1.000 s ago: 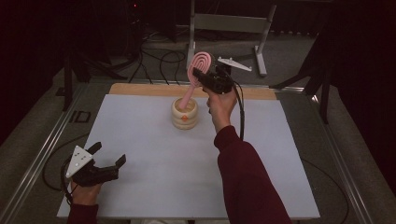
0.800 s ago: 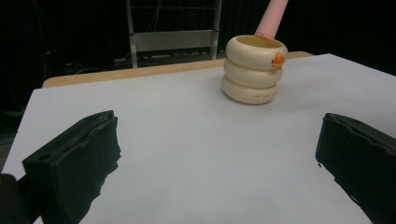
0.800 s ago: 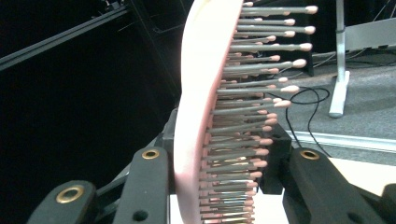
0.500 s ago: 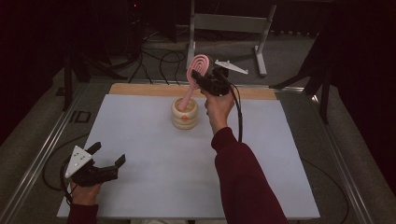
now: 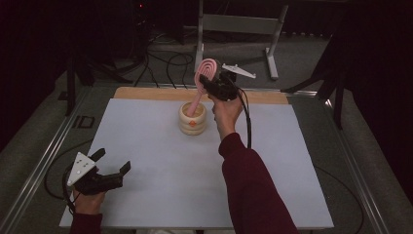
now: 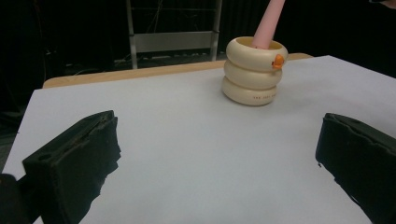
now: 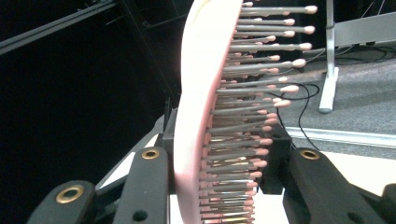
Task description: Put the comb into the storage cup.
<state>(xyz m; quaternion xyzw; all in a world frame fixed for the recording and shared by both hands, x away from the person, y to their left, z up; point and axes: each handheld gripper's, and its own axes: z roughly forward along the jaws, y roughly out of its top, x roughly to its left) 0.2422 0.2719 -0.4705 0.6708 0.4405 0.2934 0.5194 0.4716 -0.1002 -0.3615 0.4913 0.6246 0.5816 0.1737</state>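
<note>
High view: the pink hairbrush (image 5: 203,80) stands tilted with its handle down in the cream holder (image 5: 192,118), its oval head up toward 1 o'clock, near the far middle of the white table (image 5: 160,161).
Right gripper (image 5: 210,82): pinched on the brush head, held above and just beyond the holder by the hand (image 5: 225,113) of a dark red sleeve (image 5: 253,190).
Right gripper view: the hairbrush (image 7: 201,107) edge-on between the jaws, a smooth pink back at left and rows of grey pins with pink ball tips pointing right (the high view gives no such detail).
Left gripper view: the holder (image 6: 254,70) as three stacked rounded rings, glossy cream, with a small orange mark on the top ring; the pink handle (image 6: 268,21) rises from its mouth.
Left gripper (image 5: 111,166): jaws spread wide with nothing between them, at 7 o'clock on the table, well apart from the holder.
Table edge: a wooden strip (image 5: 146,92) along the far side.
</note>
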